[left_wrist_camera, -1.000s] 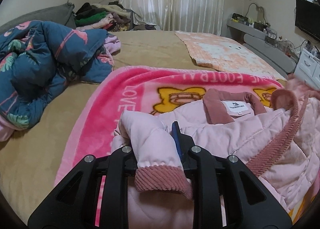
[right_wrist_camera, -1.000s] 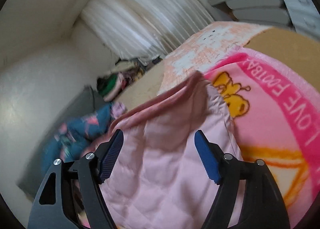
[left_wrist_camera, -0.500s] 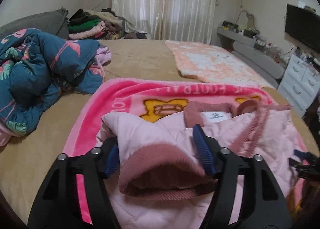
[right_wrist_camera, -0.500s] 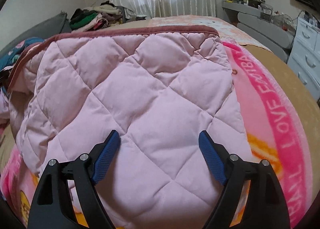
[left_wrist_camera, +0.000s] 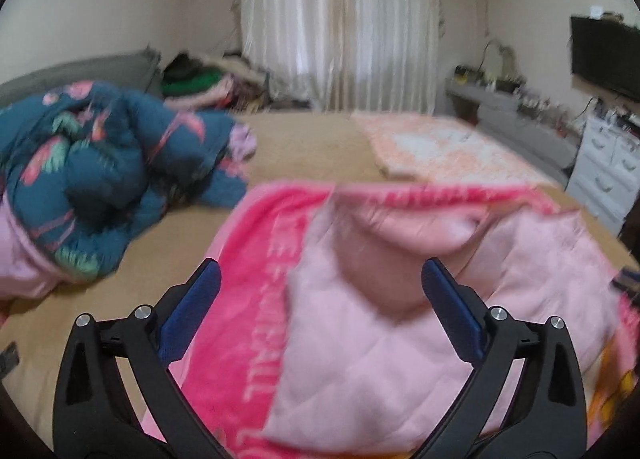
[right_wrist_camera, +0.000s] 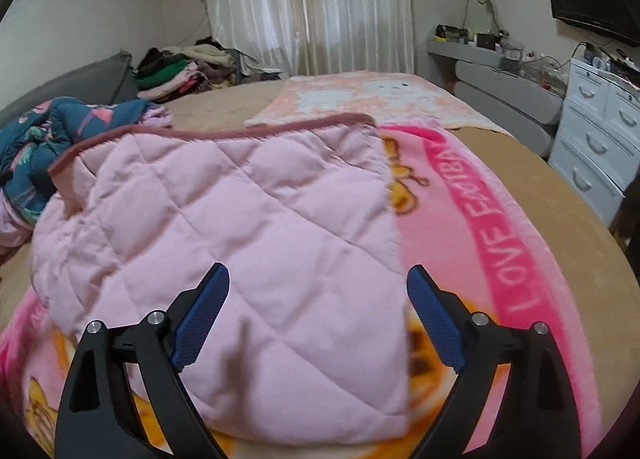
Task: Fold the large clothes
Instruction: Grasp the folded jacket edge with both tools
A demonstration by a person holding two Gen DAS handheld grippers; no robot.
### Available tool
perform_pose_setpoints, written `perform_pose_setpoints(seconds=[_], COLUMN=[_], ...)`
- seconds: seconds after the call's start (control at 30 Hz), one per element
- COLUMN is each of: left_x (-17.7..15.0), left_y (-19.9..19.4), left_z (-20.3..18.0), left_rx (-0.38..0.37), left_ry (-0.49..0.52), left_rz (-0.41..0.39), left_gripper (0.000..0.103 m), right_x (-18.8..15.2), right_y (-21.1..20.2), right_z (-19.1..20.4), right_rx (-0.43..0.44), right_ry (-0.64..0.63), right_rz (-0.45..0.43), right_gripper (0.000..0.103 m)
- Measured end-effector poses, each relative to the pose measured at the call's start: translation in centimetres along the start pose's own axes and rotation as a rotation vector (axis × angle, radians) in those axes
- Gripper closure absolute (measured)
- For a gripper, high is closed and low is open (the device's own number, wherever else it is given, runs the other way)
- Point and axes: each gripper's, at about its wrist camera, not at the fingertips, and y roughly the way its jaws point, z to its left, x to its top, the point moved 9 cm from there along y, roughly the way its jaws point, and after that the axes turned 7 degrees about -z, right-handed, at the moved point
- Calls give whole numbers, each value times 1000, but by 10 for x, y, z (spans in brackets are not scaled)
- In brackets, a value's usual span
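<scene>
Where motion smears, pink jacket [left_wrist_camera: 360, 339] indistinct.

White capital letters run along the deep pink border band of the pink blanket [right_wrist_camera: 500, 227] spread on the bed. In the right wrist view, just beside the right edge of the quilted pink jacket [right_wrist_camera: 248, 243], they read "LOVE" and then a word beginning "F", its remaining letters too soft to make out. In the left wrist view the same lettering is blurred; nothing else carries legible text.
</scene>
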Motion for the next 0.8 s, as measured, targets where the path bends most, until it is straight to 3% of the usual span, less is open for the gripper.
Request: perform_pose_setpoints(seconds=[0.1,0.2,0.37,0.4,0.43,0.47,0.5,0.6,0.7,0.8], left_x=[-48,-94,-119,-121,-121,-120,-119,-109,-82,-49], left_y=[19,34,43,46,47,47,47,45,47,56], left_z=[14,20,22,22,21,19,12,-5,-10,-8], left_rx=[-4,-90,-220,-218,-212,-211,-234,-206,-176,-146], left_ry=[1,-71,-214,-220,-218,-211,-197,-110,-104,-116], left_rz=[104,199,216,220,221,218,214,197,153,119], left_gripper=[9,9,9,9,13,22,48,78,87,89], right_x=[-15,-32,-56,-60,-61,-64,-64,-54,-21,13], right_y=[3,4,4,5,5,7,7,2,-3,6], right_z=[-16,-26,-23,-22,-19,-19,-17,-13,-15,-19], right_rx=[-8,6,95,124,142,155,156,146,109,82], right_ry=[25,48,110,136,150,162,163,167,194,200], right_rz=[35,56,86,92,97,100,91,56,-14,-48], right_gripper=[13,13,13,18,32,37,50,76,88,88])
